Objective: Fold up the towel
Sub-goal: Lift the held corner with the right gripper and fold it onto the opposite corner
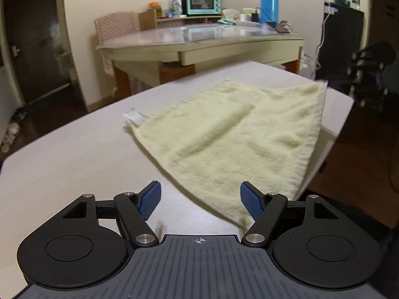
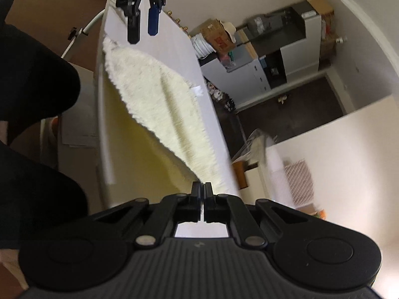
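A pale yellow towel point(image 1: 232, 134) lies on the white table point(image 1: 74, 154), with its right corner lifted off the surface. My left gripper point(image 1: 200, 200) is open and empty, its blue pads point(image 1: 149, 200) hovering just short of the towel's near corner. My right gripper point(image 1: 366, 74) shows dark and blurred at the right, holding the raised corner. In the right wrist view my right gripper point(image 2: 202, 186) is shut on the towel point(image 2: 159, 99) corner, which stretches away toward my left gripper point(image 2: 142, 32) at the top.
A second table point(image 1: 199, 47) behind carries a teal toaster oven point(image 1: 203, 2), a blue flask point(image 1: 269, 1) and clutter. A dark door point(image 1: 32, 44) is at left. A person's dark clothing point(image 2: 32, 87) fills the left of the right wrist view. Cabinets and boxes point(image 2: 261, 57) stand beyond.
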Motion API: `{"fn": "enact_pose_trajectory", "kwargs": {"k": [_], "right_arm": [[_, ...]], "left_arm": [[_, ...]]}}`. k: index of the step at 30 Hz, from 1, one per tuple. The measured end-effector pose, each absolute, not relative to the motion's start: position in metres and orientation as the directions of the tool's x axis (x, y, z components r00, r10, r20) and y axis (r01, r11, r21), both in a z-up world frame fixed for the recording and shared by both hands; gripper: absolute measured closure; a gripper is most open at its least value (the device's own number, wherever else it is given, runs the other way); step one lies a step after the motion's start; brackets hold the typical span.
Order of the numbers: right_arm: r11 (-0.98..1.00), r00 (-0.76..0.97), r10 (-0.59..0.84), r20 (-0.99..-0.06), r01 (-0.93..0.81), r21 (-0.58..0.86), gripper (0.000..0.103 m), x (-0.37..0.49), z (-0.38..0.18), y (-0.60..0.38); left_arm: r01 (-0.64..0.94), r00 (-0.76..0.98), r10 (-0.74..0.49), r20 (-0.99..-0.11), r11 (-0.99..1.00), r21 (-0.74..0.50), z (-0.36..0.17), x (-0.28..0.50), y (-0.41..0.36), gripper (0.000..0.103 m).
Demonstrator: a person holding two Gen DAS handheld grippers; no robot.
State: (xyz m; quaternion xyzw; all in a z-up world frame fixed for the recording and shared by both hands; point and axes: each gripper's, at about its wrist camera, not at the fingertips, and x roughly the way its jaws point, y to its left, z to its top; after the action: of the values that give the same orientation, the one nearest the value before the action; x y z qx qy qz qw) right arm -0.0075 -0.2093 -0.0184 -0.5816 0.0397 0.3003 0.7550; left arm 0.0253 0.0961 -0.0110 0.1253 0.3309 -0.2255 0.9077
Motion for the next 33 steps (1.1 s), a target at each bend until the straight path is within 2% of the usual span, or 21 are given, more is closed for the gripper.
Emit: {"fn": "enact_pose_trajectory", "kwargs": {"k": [5,16,27,33], "right_arm": [[0.055,0.806,0.437,-0.399,-0.466,-0.883,0.101,0.015,-0.004,-0.19],[-0.124,0.745,0.531,-0.403,-0.402,-0.907,0.101,0.086,0.014,-0.118],[-0.254,0.666,0.582,-0.467,-0.397,-0.882,0.101,0.146,-0.006,-0.04],[-0.315,0.62,0.576,-0.533,-0.433,-0.844,0.101,0.168,-0.029,0.001]], "left_arm": [[0.53,0.661,-0.332,-0.673,0.841,0.105,-0.022,0.019,0.09,0.029],[0.527,0.686,-0.349,-0.638,0.844,0.105,-0.026,0.006,0.096,0.028],[0.519,0.712,-0.35,-0.609,0.846,0.12,-0.028,-0.003,0.098,0.028],[0.506,0.723,-0.35,-0.595,0.855,0.112,-0.03,-0.007,0.1,0.028]]}}
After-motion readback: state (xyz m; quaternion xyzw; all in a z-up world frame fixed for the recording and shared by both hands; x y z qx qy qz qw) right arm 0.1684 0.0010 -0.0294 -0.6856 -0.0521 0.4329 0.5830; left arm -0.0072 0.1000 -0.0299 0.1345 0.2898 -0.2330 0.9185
